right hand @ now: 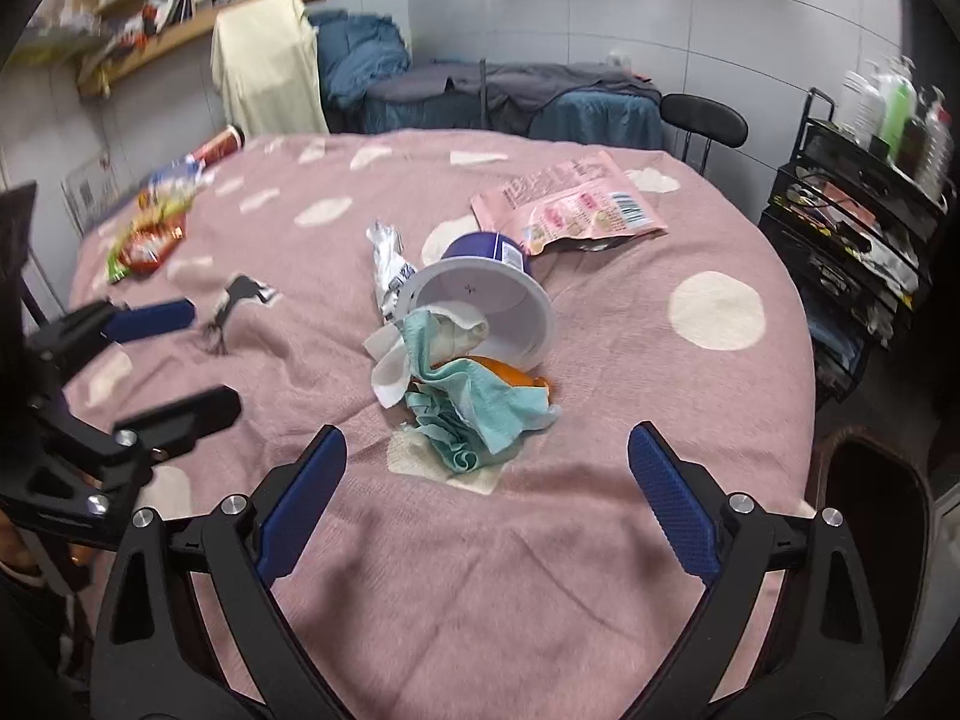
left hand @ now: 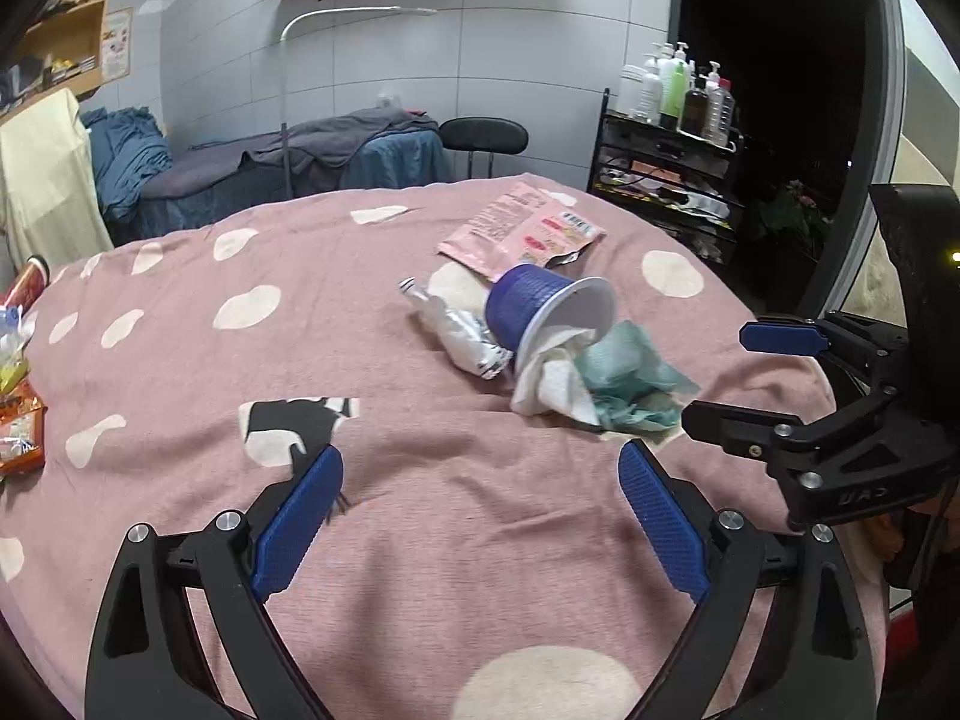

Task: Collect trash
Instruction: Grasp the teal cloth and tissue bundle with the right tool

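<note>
A purple paper cup [left hand: 540, 306] [right hand: 486, 294] lies on its side on the pink dotted tablecloth [left hand: 420, 540] [right hand: 660, 390]. A white tissue [left hand: 546, 384] [right hand: 390, 360] and a teal tissue [left hand: 630, 378] [right hand: 480, 414] spill from its mouth, over an orange scrap [right hand: 513, 375]. A crumpled silver wrapper [left hand: 462, 336] [right hand: 390, 270] lies beside it, and a pink snack pouch [left hand: 522, 228] [right hand: 570, 204] behind it. My left gripper [left hand: 480, 480] [right hand: 213, 354] is open and empty, short of the pile. My right gripper [right hand: 486, 438] [left hand: 714, 375] is open, just in front of the teal tissue.
Snack wrappers [right hand: 144, 240] [left hand: 18, 432] and a red can [right hand: 219, 144] lie at the table's far left. A black cart with bottles [left hand: 672, 168] [right hand: 852, 228] stands to the right. A black stool [left hand: 483, 135] and a covered bed [right hand: 510, 96] are behind the table.
</note>
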